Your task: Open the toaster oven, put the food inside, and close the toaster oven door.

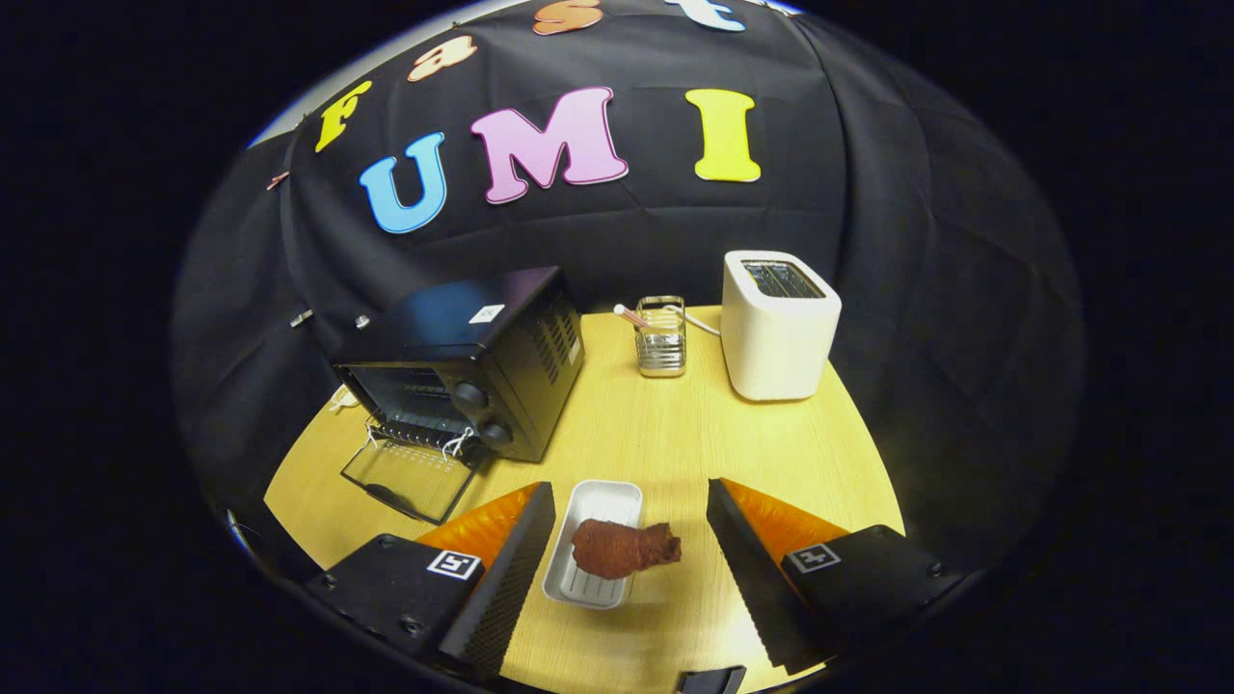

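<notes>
One piece of food (pixel 625 548) lies between the wide jaws of the gripper (pixel 631 549), its long axis crosswise, on the tray (pixel 605 496); the toaster oven (pixel 463 361) stands open beyond-left.

Pretty even overhead light, soft shadows under the white plastic toaster (pixel 779 326); slight glare on the glossy black toaster oven (pixel 463 366) top. Sharp centre, heavy fisheye bending toward edges.

Toaster oven (pixel 472 361) door (pixel 410 477) down, mouth unobstructed; bare table (pixel 656 434) ahead.
</notes>
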Motion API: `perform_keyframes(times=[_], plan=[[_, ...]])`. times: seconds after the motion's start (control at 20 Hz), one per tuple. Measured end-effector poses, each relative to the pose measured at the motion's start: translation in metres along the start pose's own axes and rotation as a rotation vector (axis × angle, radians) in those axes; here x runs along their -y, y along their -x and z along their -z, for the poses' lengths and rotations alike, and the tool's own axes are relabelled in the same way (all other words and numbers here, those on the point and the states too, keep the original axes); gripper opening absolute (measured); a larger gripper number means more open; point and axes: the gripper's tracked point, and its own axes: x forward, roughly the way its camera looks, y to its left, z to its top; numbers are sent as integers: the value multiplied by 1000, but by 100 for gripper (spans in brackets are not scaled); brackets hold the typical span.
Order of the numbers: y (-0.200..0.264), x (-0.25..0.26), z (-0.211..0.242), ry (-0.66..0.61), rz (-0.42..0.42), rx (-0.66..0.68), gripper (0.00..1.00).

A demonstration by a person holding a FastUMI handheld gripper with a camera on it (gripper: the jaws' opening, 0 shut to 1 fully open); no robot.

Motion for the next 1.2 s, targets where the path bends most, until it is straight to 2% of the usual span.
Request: perform_keyframes(times=[0.25,0.5,0.55,0.65,0.7,0.85,0.95,1.2], plan=[[-14,20,44,-96,-27,-114,99],[-42,23,71,-279,-96,-218,96],[-47,21,71,-319,-112,-222,91],[-55,18,72,-393,-142,-239,74],[-58,18,74,-421,-150,-253,71],[-62,13,79,-486,-182,-297,41],[-62,11,81,-505,-203,-321,29],[-61,9,81,-556,-241,-350,19]])
